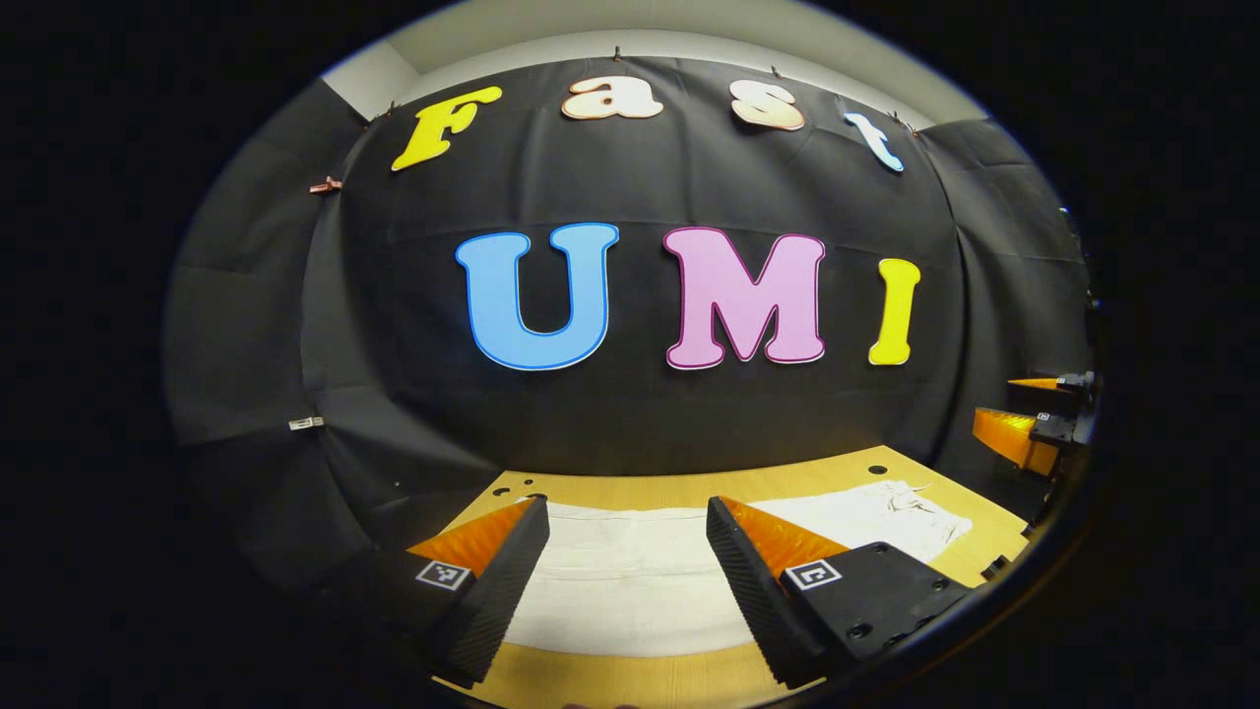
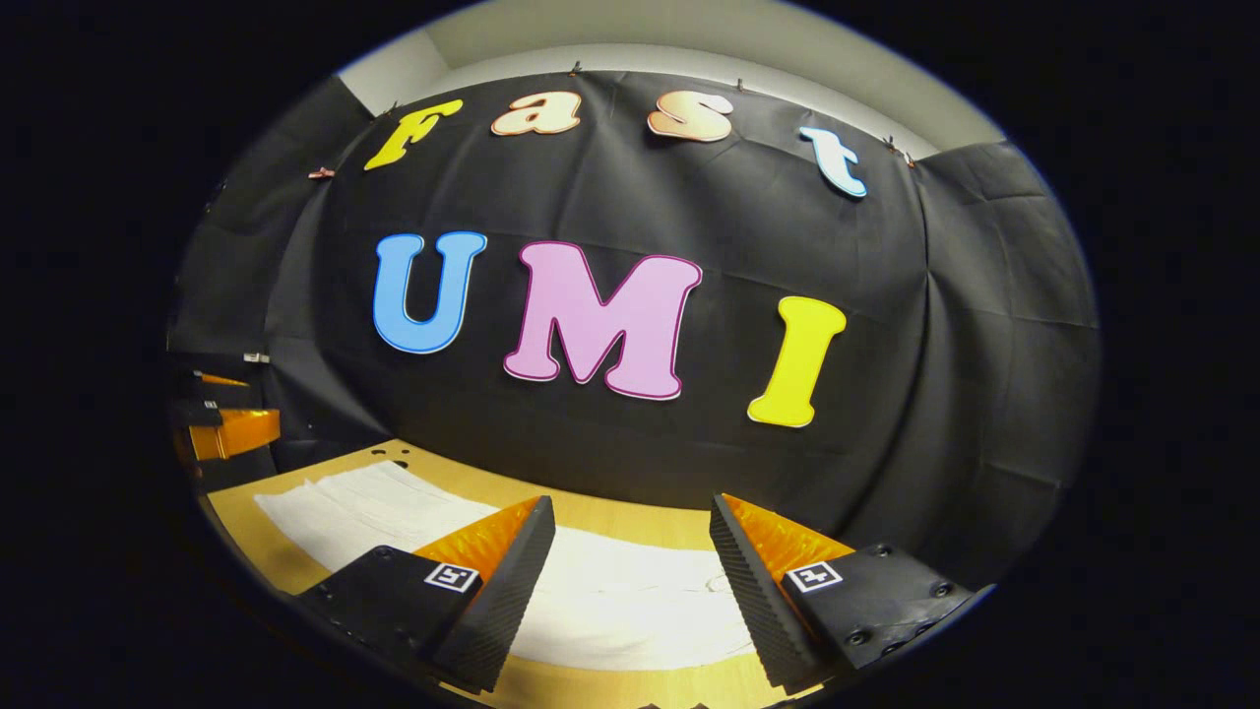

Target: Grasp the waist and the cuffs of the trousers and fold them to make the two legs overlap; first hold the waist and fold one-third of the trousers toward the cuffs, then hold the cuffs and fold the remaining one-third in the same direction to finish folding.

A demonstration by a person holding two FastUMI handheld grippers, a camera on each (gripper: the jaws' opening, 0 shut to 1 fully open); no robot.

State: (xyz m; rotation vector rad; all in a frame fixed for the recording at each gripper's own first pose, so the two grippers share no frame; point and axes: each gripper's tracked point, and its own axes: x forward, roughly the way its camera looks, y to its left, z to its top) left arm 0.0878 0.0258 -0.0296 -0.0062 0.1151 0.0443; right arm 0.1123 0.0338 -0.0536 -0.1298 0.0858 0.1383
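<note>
White trousers flat on table, apparently unlabelled.

No readable words, brands or numbers apart from the wall lettering. Only signs: small square black-and-white coded tags, one on each finger of the left gripper and of the right gripper. Tag patterns not legible as text.

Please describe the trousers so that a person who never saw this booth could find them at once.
Look at the wooden table below the booth's black cloth wall. The trousers lie flat across it, stretched sideways. They are the one white fabric thing on the light brown wood, under both open tools.
</note>
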